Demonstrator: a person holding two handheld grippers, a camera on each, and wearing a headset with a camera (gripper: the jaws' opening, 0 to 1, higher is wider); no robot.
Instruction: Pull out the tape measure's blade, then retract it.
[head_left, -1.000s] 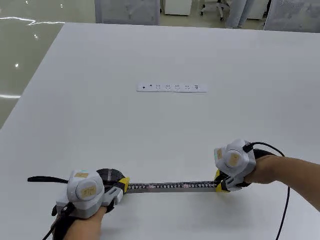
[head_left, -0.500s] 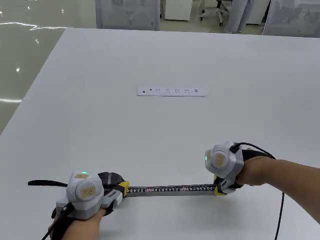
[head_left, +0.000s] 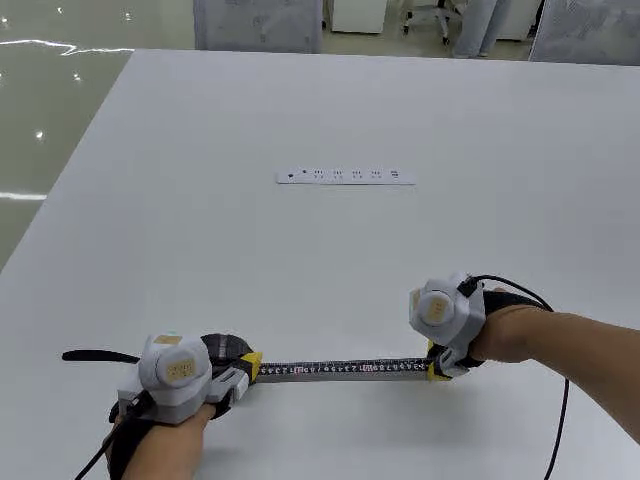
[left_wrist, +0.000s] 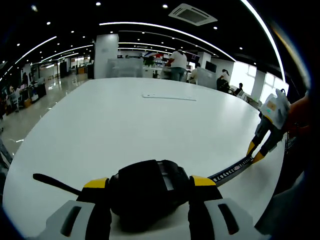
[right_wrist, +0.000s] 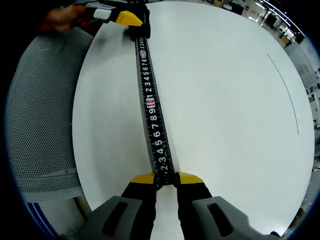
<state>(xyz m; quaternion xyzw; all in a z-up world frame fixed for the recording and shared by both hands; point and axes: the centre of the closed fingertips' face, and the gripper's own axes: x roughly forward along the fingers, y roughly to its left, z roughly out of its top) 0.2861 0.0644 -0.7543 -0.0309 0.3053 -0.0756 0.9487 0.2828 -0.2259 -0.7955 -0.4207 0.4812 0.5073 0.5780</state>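
A black tape measure case (left_wrist: 148, 192) rests on the white table, and my left gripper (left_wrist: 149, 184) is shut on it. In the head view the case (head_left: 226, 351) lies at the lower left, inside the left gripper (head_left: 238, 374). Its blade (head_left: 345, 370) runs out to the right, flat along the table, black with white numbers. My right gripper (head_left: 437, 368) is shut on the blade's end. In the right gripper view the blade (right_wrist: 151, 110) stretches from the yellow-tipped fingers (right_wrist: 144, 179) of the right gripper (right_wrist: 163, 179) up to the case (right_wrist: 136, 31).
A white power strip (head_left: 345, 176) lies flat near the table's middle, well beyond the tape. A black strap (head_left: 98, 356) trails left of the case. A cable (head_left: 558, 420) hangs from the right hand. The table's left edge (head_left: 60, 190) drops to a glossy floor.
The right gripper has moved left, towards the case, with the blade's end in it, so less blade lies out. The left gripper and case have stayed in place.
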